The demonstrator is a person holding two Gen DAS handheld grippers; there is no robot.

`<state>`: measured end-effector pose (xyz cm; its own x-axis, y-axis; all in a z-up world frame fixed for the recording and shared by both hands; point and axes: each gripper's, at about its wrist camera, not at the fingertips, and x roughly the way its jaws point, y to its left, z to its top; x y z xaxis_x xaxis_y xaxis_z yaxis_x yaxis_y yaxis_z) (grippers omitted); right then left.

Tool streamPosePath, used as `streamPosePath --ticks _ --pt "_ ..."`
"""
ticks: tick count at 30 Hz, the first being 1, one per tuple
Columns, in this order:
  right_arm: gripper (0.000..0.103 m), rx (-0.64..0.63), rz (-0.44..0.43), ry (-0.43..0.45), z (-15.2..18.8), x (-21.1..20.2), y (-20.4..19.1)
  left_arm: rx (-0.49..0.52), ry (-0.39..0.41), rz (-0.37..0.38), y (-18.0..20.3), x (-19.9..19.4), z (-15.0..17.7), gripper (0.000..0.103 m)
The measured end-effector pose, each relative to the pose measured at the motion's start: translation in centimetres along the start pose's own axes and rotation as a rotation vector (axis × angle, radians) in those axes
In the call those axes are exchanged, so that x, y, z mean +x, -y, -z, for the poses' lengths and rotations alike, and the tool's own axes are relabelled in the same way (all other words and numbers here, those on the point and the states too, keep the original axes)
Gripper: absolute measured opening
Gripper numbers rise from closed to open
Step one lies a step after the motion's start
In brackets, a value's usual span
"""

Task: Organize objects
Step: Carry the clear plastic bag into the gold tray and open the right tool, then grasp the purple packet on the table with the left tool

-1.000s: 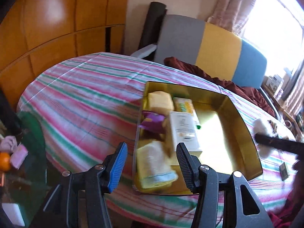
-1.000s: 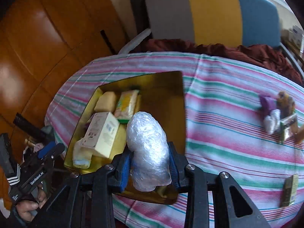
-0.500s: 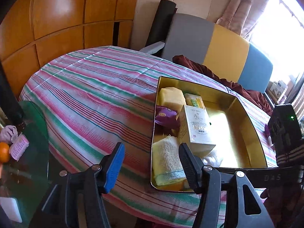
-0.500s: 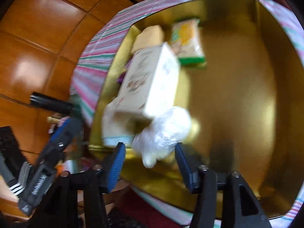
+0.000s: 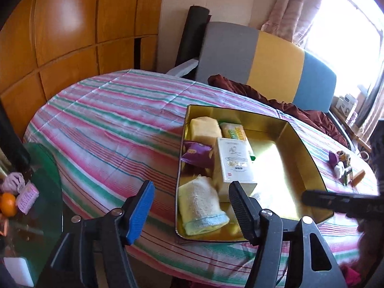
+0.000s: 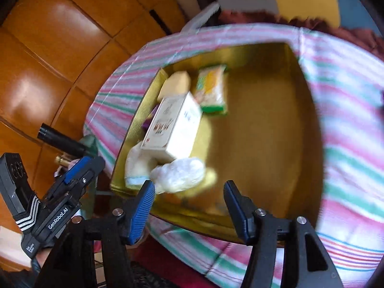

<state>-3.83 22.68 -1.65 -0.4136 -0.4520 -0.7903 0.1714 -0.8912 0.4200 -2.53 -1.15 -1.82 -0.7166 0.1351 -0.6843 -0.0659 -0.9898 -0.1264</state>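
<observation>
Surface: round table under a striped cloth (image 5: 108, 129) of pink, green and white.
Centre-right: open gold tin (image 5: 309, 160) sitting directly on the cloth.
Far right edge: cluster of small items (image 5: 343, 165), well apart from the tin, too small to identify.

One gold tray (image 5: 309, 158) sits on the striped worktop (image 5: 115, 129). Inside it, counted: one white carton (image 6: 174, 126), one yellow sponge block (image 6: 175, 86), one green-and-yellow packet (image 6: 211, 90), one purple snack bag (image 5: 196, 153), one yellow cloth (image 5: 200, 205) and one clear plastic-wrapped bundle (image 6: 178, 175). Near the worktop's right edge lies one cluster of small items (image 5: 343, 165), too small to count.
</observation>
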Motion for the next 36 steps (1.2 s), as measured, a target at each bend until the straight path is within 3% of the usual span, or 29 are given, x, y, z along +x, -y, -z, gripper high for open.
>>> streamPosePath --ticks 8,18,19,21,25,33,36 --pt "0.061 0.032 0.120 0.104 0.1 -4.3 3.5 0.097 0.034 0.020 2.8 -1.4 -0.3 0.068" --pt "0.062 0.189 0.311 0.194 1.1 -10.5 12.5 0.189 0.032 0.079 6.8 -1.6 -0.4 0.068" --pt "0.062 0.210 0.341 0.201 1.3 -11.2 13.4 0.198 0.030 0.084 7.2 -1.6 -0.4 0.069" --pt "0.075 0.250 0.392 0.219 1.7 -12.6 15.4 0.215 0.024 0.096 8.1 -1.4 -0.3 0.069" --pt "0.077 0.329 0.477 0.255 2.5 -15.2 19.2 0.249 0.014 0.120 9.7 -1.3 0.0 0.069" --pt "0.080 0.571 0.618 0.347 5.1 -18.5 28.0 0.316 -0.016 0.184 13.0 -0.8 0.2 0.070" --pt "0.080 0.764 0.590 0.368 7.4 -19.1 31.3 0.333 -0.029 0.204 14.3 -0.6 0.4 0.070"
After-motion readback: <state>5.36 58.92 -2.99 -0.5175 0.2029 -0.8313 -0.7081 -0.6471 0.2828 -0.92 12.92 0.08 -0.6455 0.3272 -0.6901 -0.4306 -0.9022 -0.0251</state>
